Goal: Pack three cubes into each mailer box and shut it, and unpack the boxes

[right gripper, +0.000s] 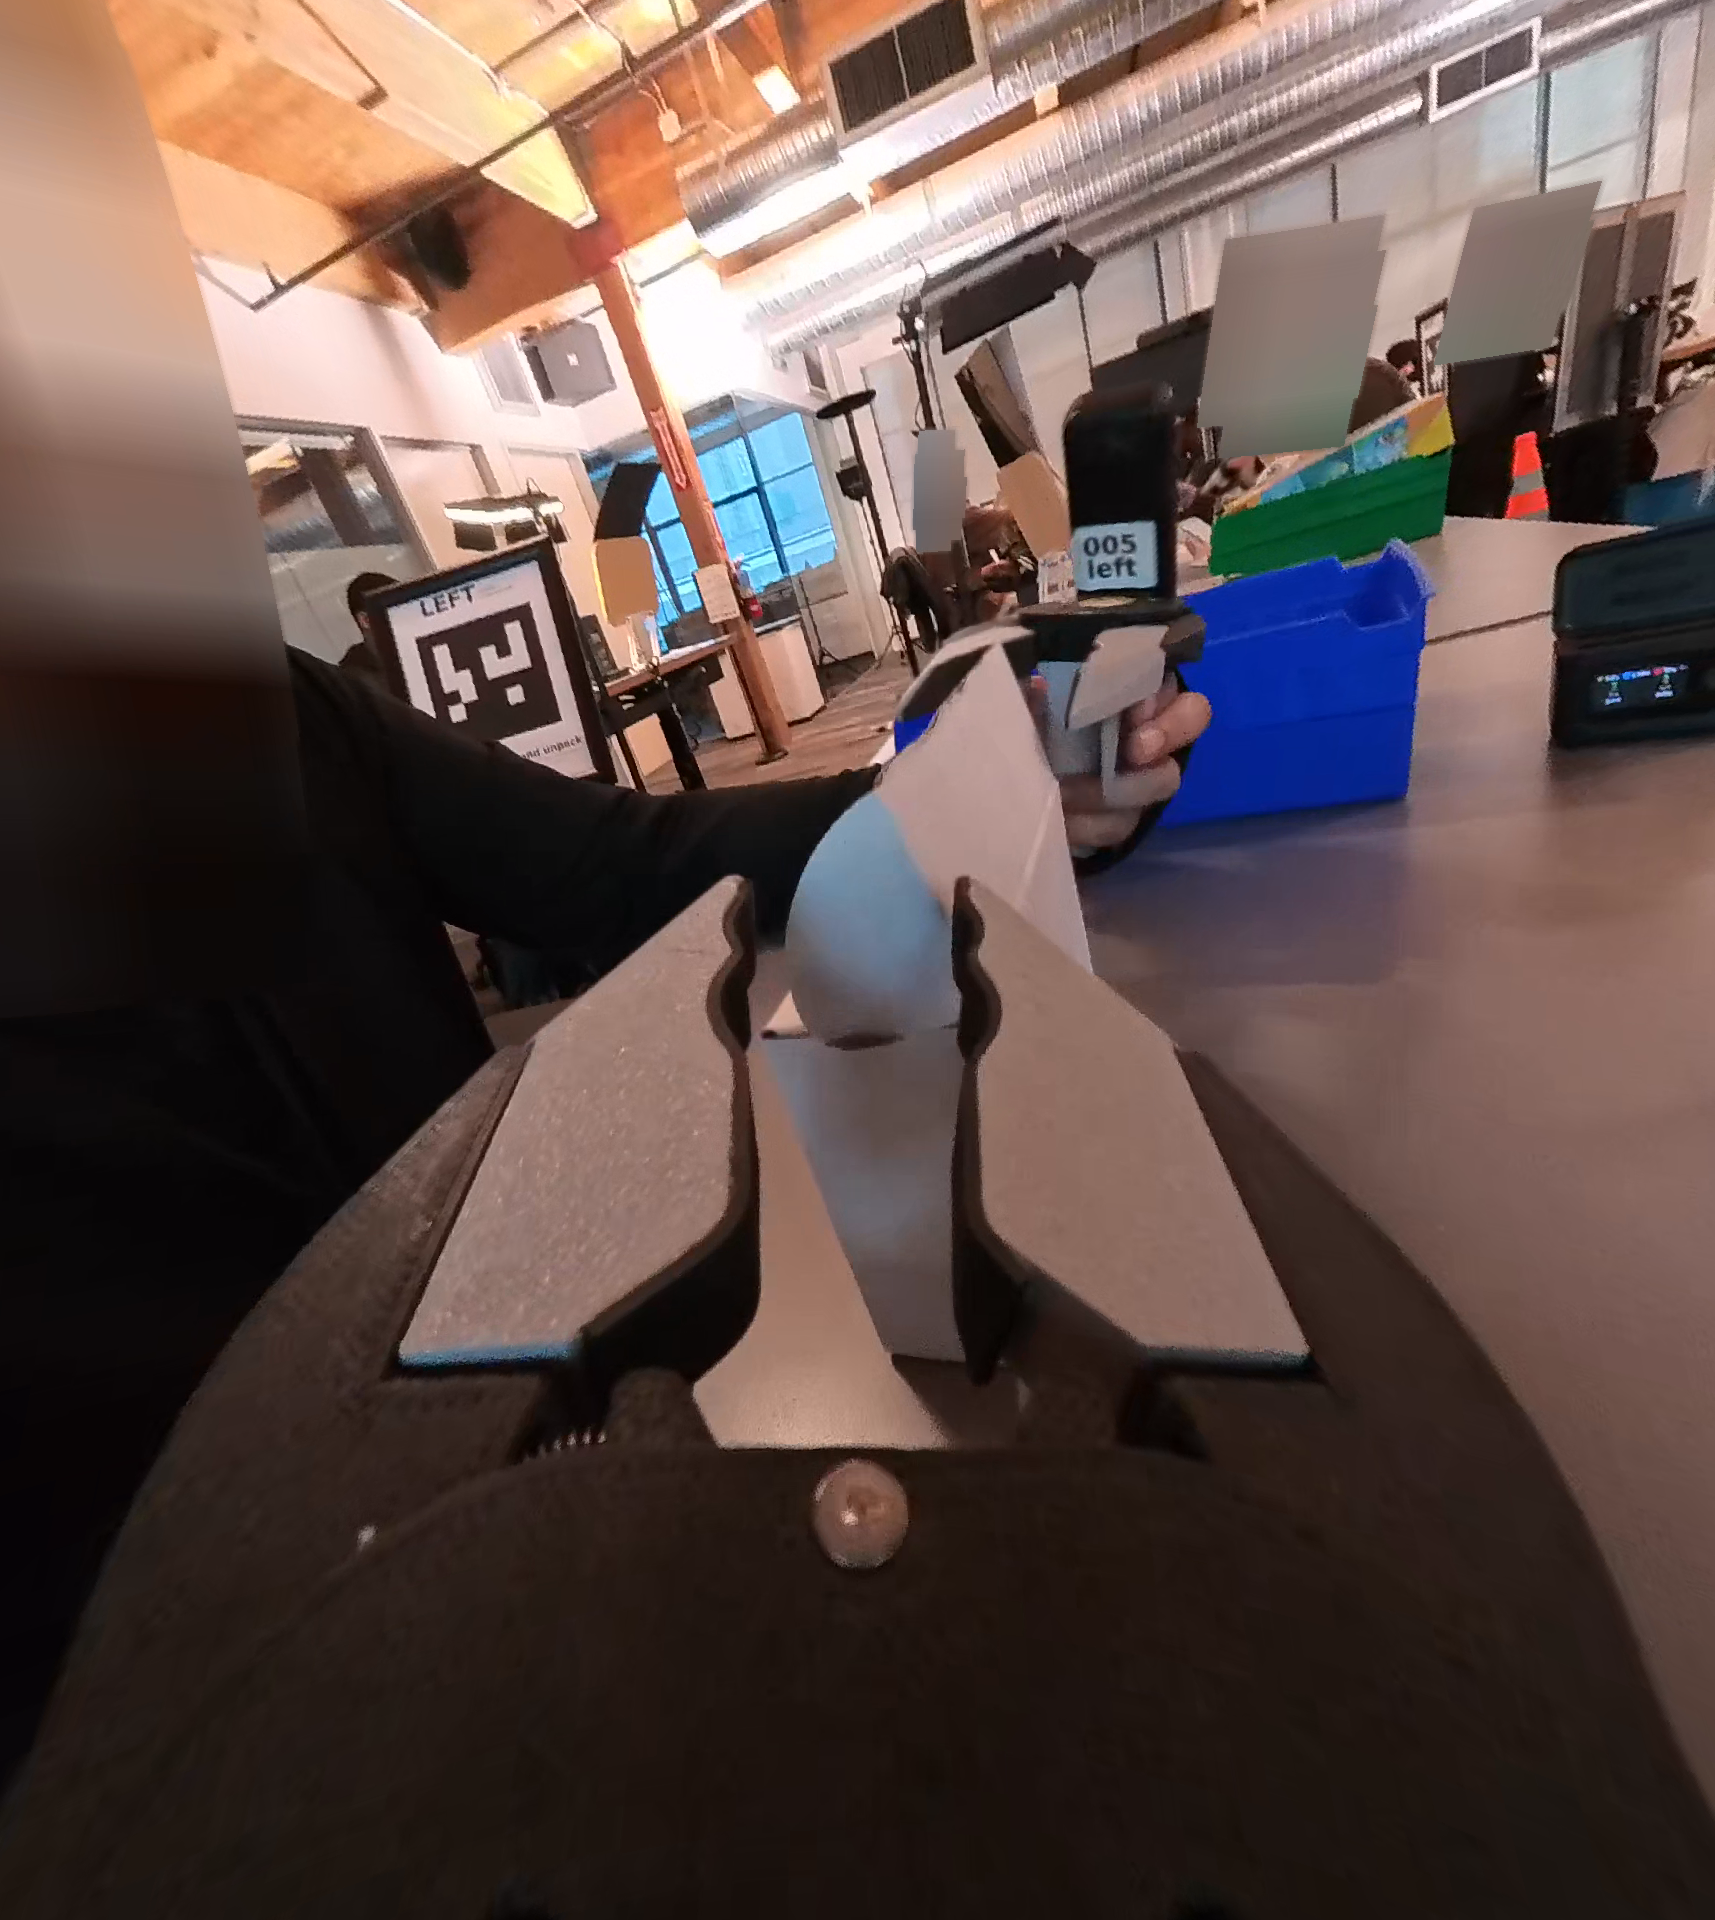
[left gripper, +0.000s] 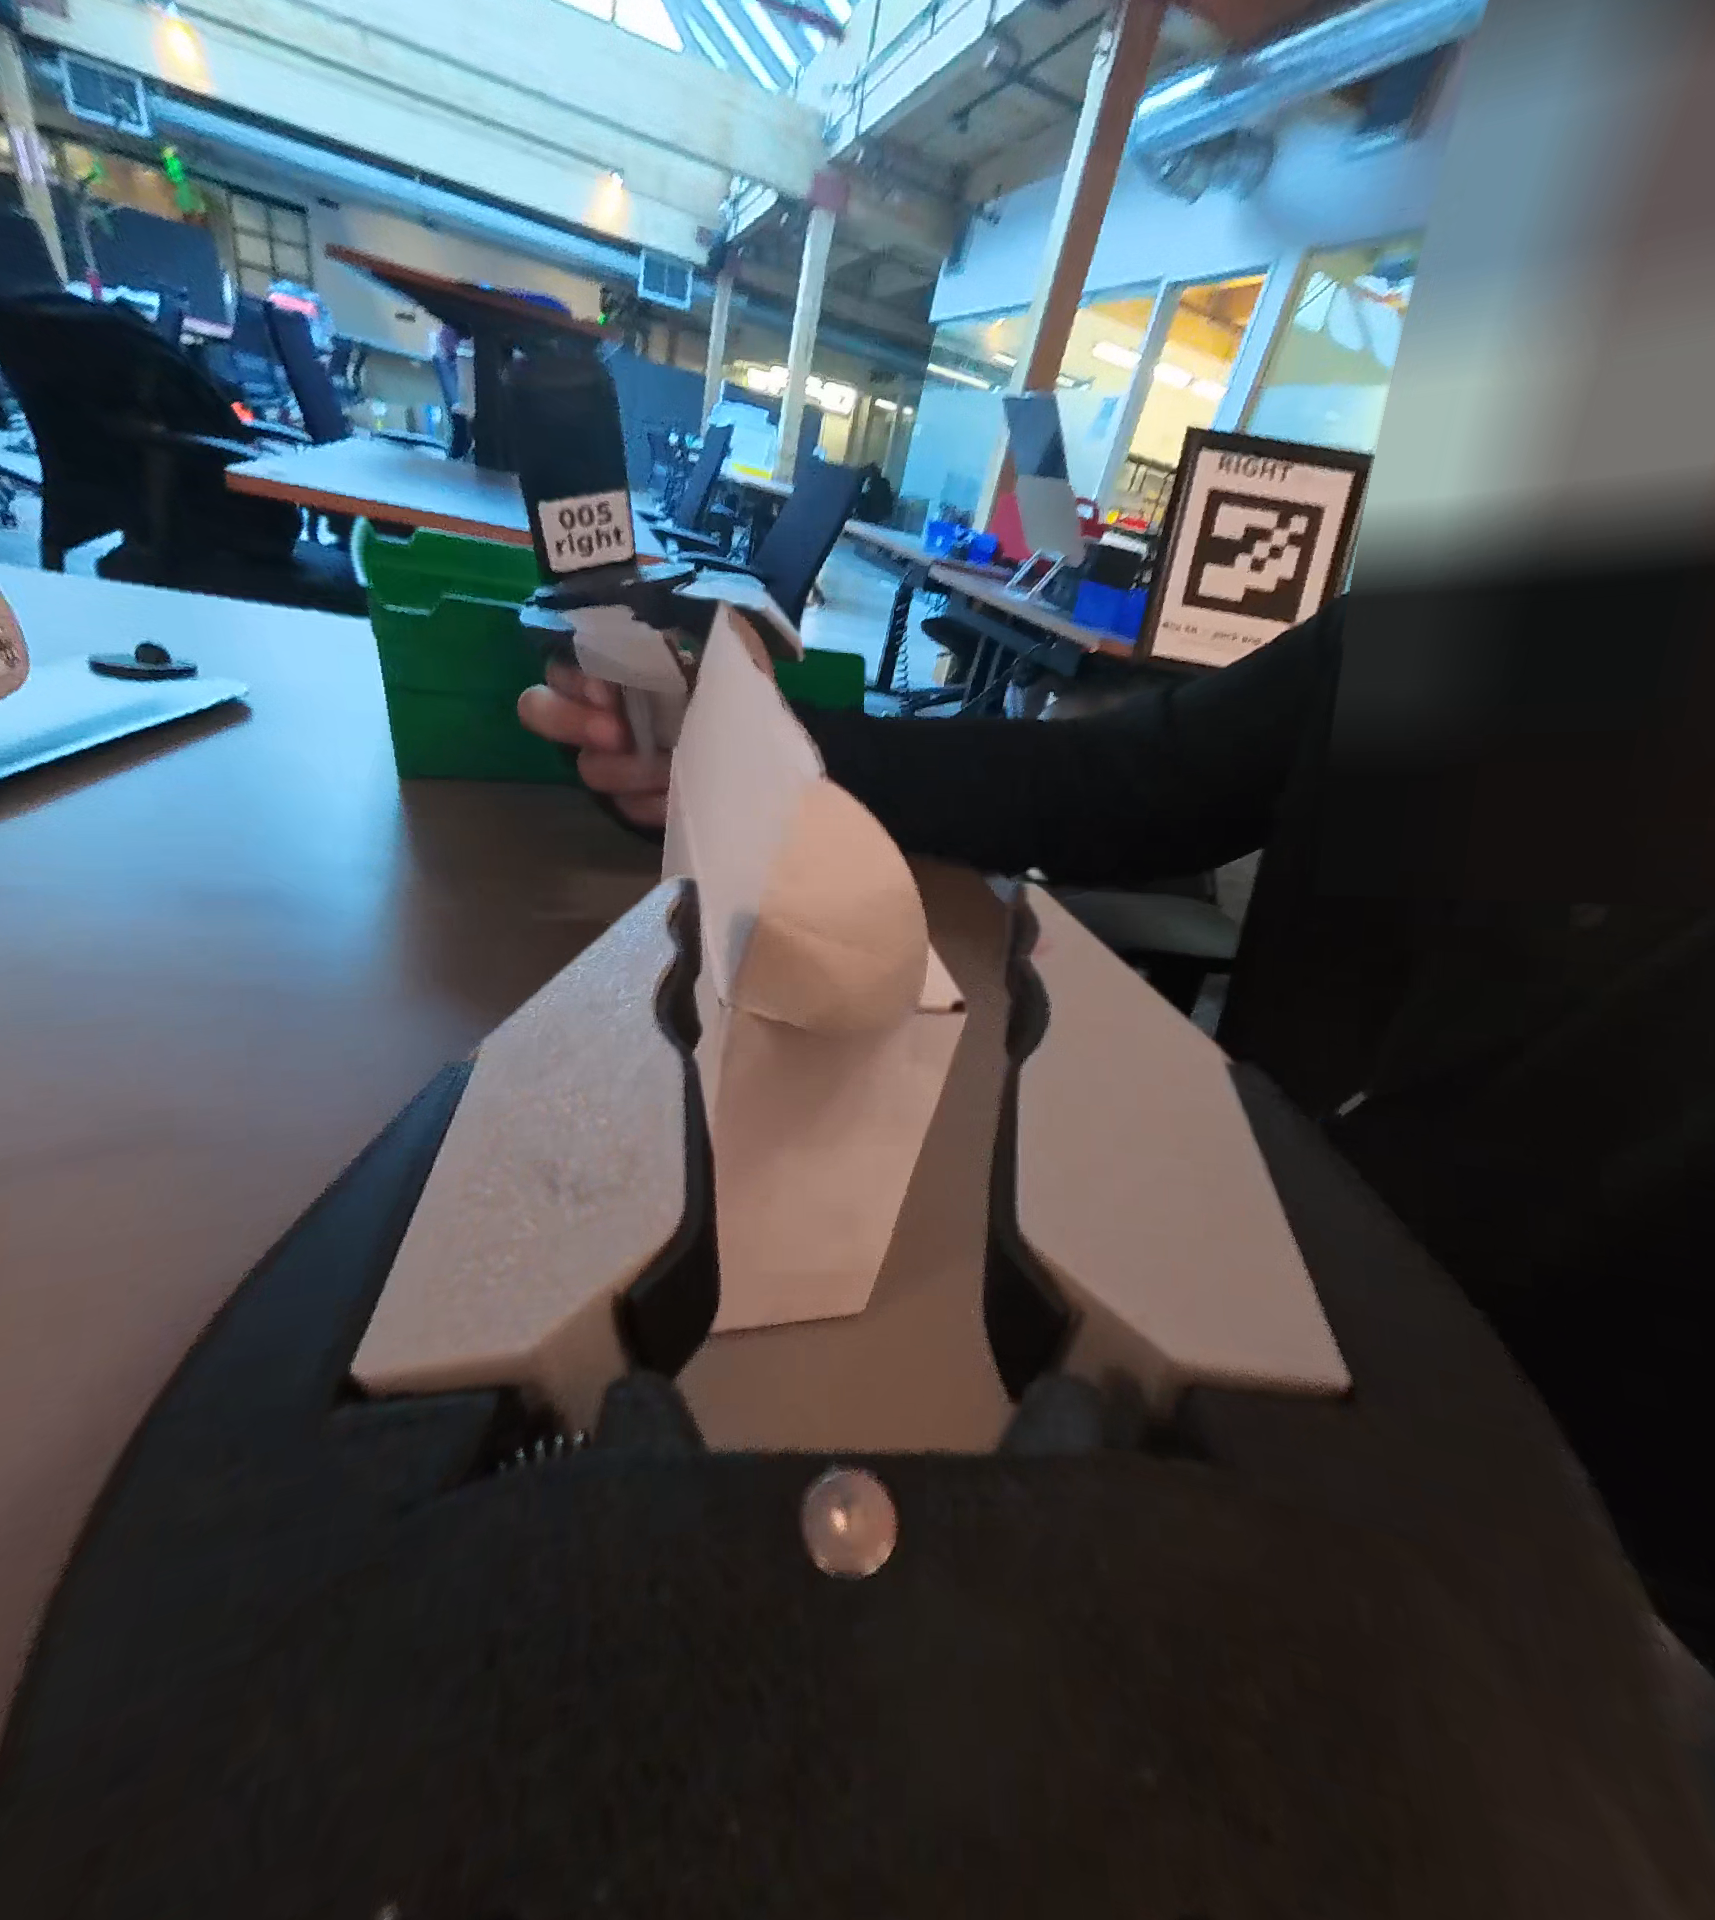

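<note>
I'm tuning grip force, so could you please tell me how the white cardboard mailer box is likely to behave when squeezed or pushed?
The white cardboard mailer box probably flexes easily: its rounded flap already curves. It looks light, being thin board. Standing narrow and tall between both grippers, it may tip if pushed sideways.

My left gripper [left gripper: 848,914] and right gripper [right gripper: 853,935] share grey fingers, black bodies, one silver screw; my sleeves [left gripper: 1040,790] are black.
</note>
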Demonstrator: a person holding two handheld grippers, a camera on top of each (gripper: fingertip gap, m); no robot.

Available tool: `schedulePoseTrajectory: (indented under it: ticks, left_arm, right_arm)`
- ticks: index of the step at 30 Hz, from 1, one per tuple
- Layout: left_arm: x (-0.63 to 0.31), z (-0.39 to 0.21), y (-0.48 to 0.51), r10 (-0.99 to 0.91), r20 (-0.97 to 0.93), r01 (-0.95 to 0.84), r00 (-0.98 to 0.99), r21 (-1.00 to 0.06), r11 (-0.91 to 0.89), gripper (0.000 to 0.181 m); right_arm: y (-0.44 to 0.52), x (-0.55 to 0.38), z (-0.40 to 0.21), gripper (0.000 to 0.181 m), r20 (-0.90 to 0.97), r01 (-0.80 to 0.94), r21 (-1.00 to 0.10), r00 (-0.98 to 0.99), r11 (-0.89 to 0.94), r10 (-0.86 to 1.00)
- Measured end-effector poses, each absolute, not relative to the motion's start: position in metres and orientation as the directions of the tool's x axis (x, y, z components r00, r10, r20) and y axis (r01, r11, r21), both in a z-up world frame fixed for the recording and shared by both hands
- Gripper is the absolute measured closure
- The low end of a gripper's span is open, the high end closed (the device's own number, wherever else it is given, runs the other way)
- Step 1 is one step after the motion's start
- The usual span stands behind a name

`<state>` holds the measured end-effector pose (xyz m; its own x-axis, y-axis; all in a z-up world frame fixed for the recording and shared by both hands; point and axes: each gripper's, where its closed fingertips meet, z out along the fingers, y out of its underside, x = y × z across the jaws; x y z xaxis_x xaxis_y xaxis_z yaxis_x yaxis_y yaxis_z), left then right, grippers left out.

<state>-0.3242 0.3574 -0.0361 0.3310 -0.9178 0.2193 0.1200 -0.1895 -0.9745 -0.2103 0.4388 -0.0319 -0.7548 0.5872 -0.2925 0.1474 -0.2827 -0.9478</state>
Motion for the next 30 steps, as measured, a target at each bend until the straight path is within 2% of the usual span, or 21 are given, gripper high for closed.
schedulePoseTrajectory:
  ticks: [6,11,16,22,27,30]
  left_arm:
    - [-0.323,-0.039,0.362,-0.926,0.212,0.112,0.312,-0.976,-0.186,0.137]
    - [-0.324,-0.031,0.360,-0.933,0.272,0.191,0.236,-0.954,-0.230,0.151]
    - [-0.321,-0.028,0.361,-0.923,0.274,0.177,0.269,-0.956,-0.232,0.152]
    - [-0.323,-0.030,0.385,-0.832,0.327,0.162,0.447,-0.945,-0.284,0.155]
    - [-0.321,-0.026,0.390,-0.781,0.375,0.192,0.499,-0.927,-0.323,0.155]
    - [-0.315,-0.029,0.381,-0.807,0.310,0.113,0.502,-0.949,-0.294,0.155]
  right_arm:
    - [0.437,-0.214,-0.033,0.153,-0.278,0.155,-0.954,-0.777,-0.256,0.566]
    - [0.434,-0.217,-0.033,0.152,-0.287,0.172,-0.952,-0.785,-0.253,0.550]
    - [0.431,-0.222,-0.032,0.154,-0.258,0.160,-0.964,-0.760,-0.213,0.596]
    - [0.438,-0.231,-0.030,0.159,-0.247,0.143,-0.968,-0.694,-0.206,0.676]
    - [0.441,-0.229,-0.029,0.158,-0.255,0.144,-0.965,-0.696,-0.217,0.672]
    - [0.436,-0.223,-0.029,0.157,-0.246,0.150,-0.968,-0.726,-0.200,0.643]
